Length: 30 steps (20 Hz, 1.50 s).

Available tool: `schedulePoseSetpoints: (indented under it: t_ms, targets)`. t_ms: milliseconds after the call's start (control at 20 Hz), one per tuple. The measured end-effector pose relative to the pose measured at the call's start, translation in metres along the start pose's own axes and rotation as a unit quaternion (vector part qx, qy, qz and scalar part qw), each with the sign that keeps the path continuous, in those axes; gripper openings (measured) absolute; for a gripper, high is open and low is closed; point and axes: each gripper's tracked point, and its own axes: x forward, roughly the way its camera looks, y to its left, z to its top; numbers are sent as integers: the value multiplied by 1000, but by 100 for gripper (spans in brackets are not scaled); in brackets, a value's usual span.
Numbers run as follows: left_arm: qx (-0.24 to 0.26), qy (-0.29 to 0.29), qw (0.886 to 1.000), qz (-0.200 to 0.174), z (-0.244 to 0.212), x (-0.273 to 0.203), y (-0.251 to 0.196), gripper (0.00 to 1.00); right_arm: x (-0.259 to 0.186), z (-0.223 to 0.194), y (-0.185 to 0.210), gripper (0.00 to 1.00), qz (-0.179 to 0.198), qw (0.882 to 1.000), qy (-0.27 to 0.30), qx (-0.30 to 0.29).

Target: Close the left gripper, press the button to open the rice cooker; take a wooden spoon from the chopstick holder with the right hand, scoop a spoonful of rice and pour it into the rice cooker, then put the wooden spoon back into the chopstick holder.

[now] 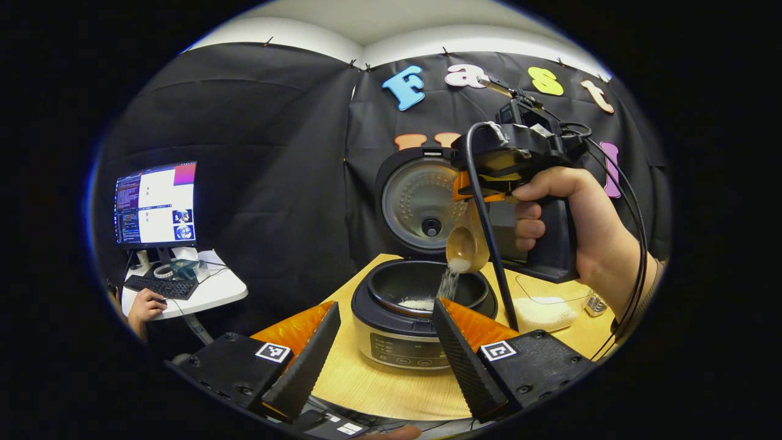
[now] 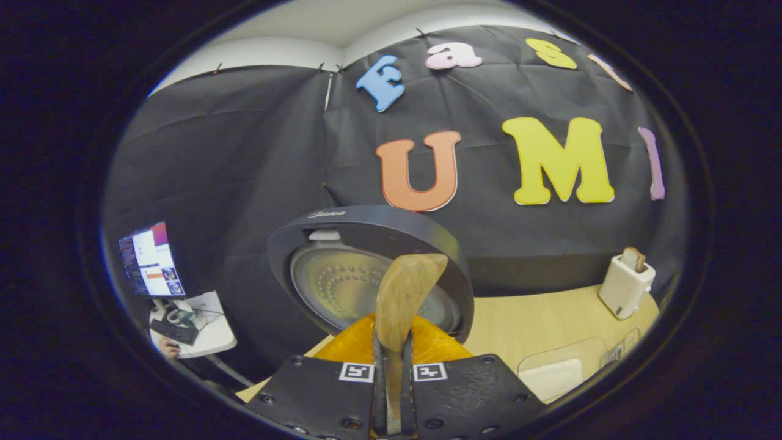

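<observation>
The rice cooker (image 1: 403, 342) stands open on the wooden table, its lid (image 1: 421, 201) upright behind the pot. A hand holds my right gripper (image 1: 473, 195) above the pot, shut on the handle of a wooden spoon (image 1: 467, 244). The spoon bowl is tipped down, and rice (image 1: 449, 281) streams from it onto a small pile in the pot. In the right gripper view the spoon (image 2: 403, 293) rises from my right gripper (image 2: 394, 366), in front of the lid (image 2: 342, 275). My left gripper (image 1: 385, 342) stands open near the cooker's front, touching nothing.
A clear container of rice (image 1: 550, 308) (image 2: 559, 373) sits right of the cooker. A white holder (image 2: 626, 284) with a wooden piece in it stands at the table's far right. Off to the left, a person's hand rests on a keyboard at a desk with a monitor (image 1: 156, 205).
</observation>
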Motion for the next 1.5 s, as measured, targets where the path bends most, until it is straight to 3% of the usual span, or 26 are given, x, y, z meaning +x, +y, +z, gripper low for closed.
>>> schedulePoseSetpoints:
  t_ms: [150, 350, 800, 1150, 1500]
  targets:
    - [-7, 4, 1000, 3, -1, 1, 2, 97, -2, 0, 12, 8, 9, 998, -2, -58]
    - [-1, 9, 1000, 11, -4, 3, 5, 97, -12, 0, 20, 8, 0, 986, -33, -165]
    - [14, 16, 1000, 19, -6, 5, 0, 97, -27, 9, 12, 7, -19, 976, -61, -210]
    - [15, 3, 1000, -10, 2, 4, -31, 97, -52, 26, -57, 9, -53, 983, -64, -165]
    - [31, -5, 999, -28, 6, 1, -59, 97, -80, 38, -172, 8, -127, 982, -67, -127]
